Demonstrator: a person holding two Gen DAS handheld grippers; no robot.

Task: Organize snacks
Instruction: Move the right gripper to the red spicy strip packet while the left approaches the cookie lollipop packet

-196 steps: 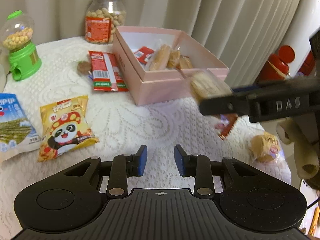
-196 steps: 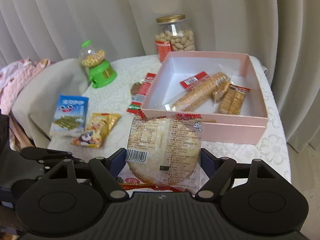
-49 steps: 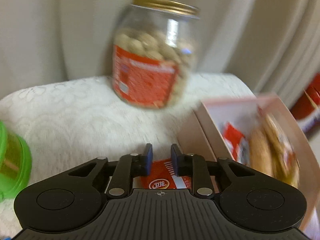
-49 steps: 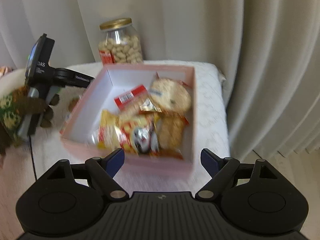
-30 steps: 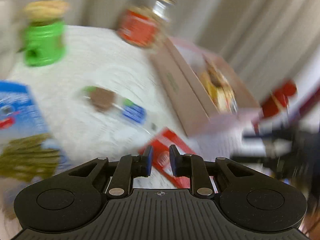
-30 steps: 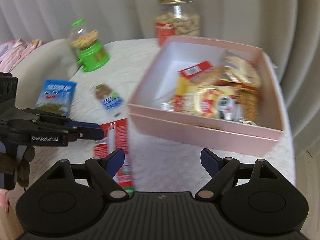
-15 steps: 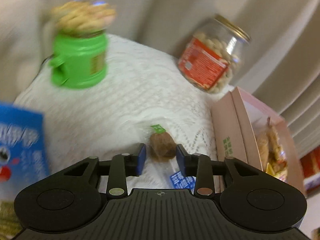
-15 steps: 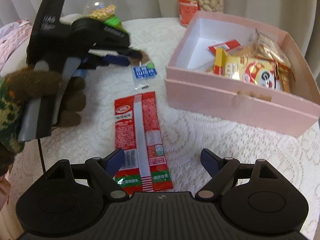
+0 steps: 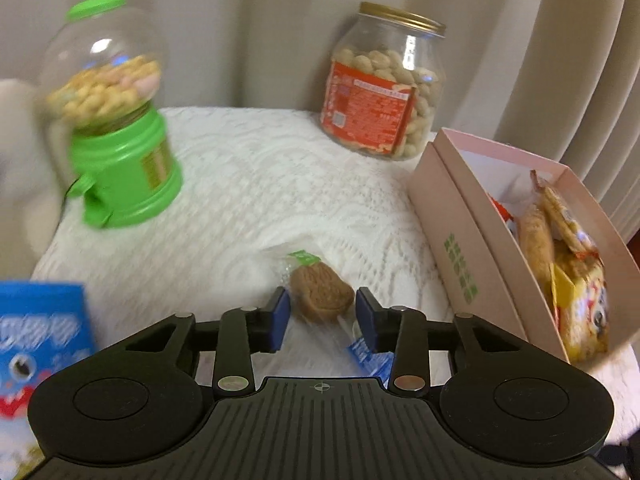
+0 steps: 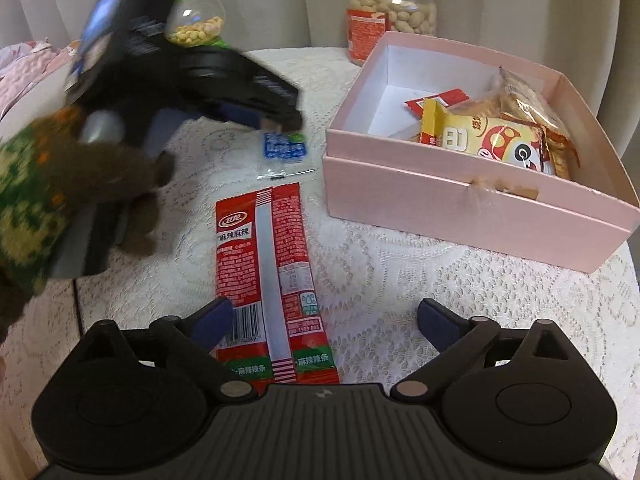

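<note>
Bench (image 10: 400,280): I see white lace cloth, curtain behind | pink box (image 10: 460,200) at right edge of both views, bare cloth mid-frame | left claw (image 9: 319,312) open astride brown wrapped snack (image 9: 321,292), lying toward upper left | right claw (image 10: 320,320) wide open over red packet (image 10: 268,276), long axis up-frame.

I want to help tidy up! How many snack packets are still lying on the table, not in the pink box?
3 that I can see: the brown cookie packet, the long red packet and the blue bag at the left edge. Others may be hidden.
</note>
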